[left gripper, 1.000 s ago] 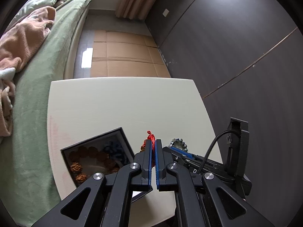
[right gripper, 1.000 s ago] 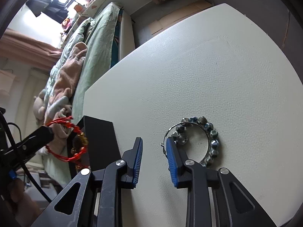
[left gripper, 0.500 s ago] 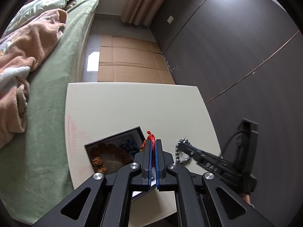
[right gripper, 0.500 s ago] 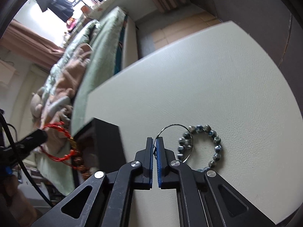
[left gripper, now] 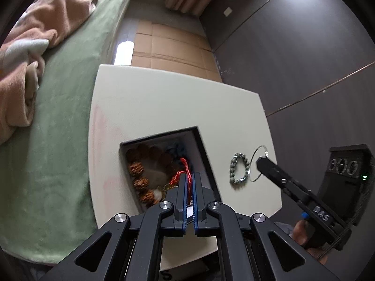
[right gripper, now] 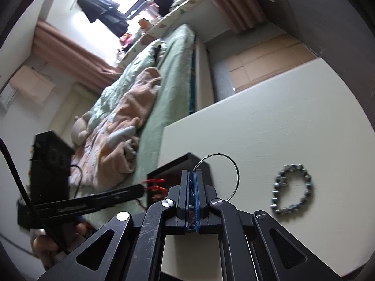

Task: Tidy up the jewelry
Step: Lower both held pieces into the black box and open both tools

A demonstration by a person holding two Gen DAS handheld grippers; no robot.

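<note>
A black jewelry box (left gripper: 199,140) sits on the white table (left gripper: 164,98) and holds a brown bead bracelet (left gripper: 140,182) and blue beads. My left gripper (left gripper: 189,175) is shut on a red cord bracelet (left gripper: 185,166) and holds it over the box. My right gripper (right gripper: 192,173) is shut on a thin wire hoop (right gripper: 232,166) and holds it above the table; the hoop also shows in the left wrist view (left gripper: 255,161). A grey bead bracelet (right gripper: 293,189) lies on the table to the right of the box, also seen in the left wrist view (left gripper: 239,171).
A green bed (left gripper: 58,117) with a pink blanket (left gripper: 46,23) runs along the table's left side. A dark wall (left gripper: 304,46) stands to the right. Cardboard sheets (left gripper: 168,46) cover the floor beyond the table. The box also shows in the right wrist view (right gripper: 187,161).
My right gripper shut on the wire hoop and lifted it off the table, away from the grey bead bracelet. My left gripper moved the red cord bracelet over the box.
</note>
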